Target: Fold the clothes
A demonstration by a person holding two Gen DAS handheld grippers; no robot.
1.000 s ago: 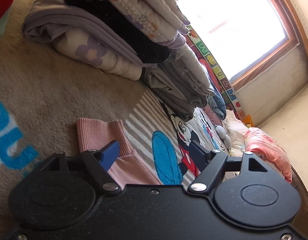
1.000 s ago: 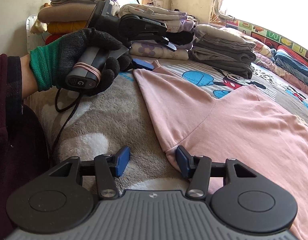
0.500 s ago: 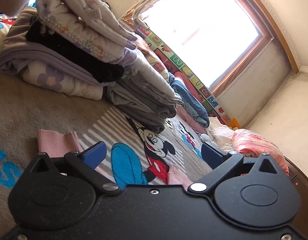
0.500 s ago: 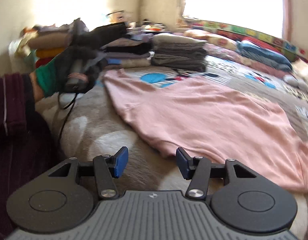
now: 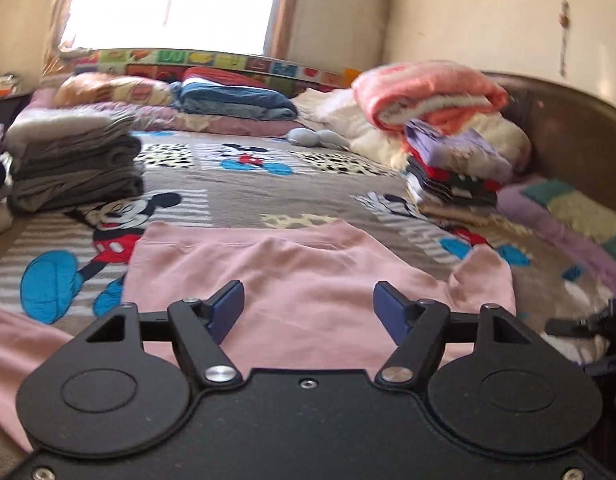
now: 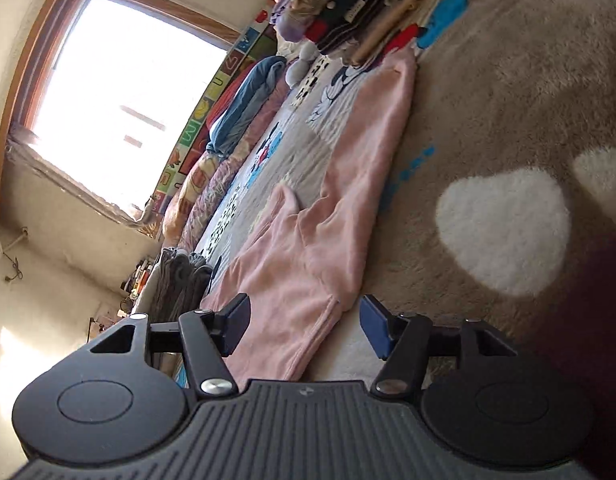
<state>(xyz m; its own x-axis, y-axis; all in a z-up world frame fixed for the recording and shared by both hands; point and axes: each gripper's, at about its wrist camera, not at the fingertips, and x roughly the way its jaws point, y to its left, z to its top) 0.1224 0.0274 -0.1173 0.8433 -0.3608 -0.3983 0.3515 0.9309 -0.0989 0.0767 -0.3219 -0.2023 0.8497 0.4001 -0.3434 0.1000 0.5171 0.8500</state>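
Note:
A pink long-sleeved top [image 5: 308, 280] lies spread flat on a cartoon-print blanket [image 5: 235, 196] on the bed. My left gripper [image 5: 310, 310] hovers open just above the middle of the garment, nothing between its blue pads. In the rolled right wrist view the same pink top [image 6: 320, 248] stretches away from me, one sleeve [image 6: 283, 208] folded up in a ridge. My right gripper [image 6: 303, 324] is open, its fingers straddling the garment's near edge without closing on it.
A stack of folded grey clothes [image 5: 71, 164] stands at the left. A pile of striped and purple clothes [image 5: 456, 164] with a coral blanket [image 5: 428, 92] sits at the right by the brown headboard [image 5: 568, 132]. Pillows and blue bedding [image 5: 235, 98] line the window.
The left gripper has swung from the sleeve cuff by the clothes stacks to over the top's middle. The right gripper has rolled sideways and dropped to the garment's edge.

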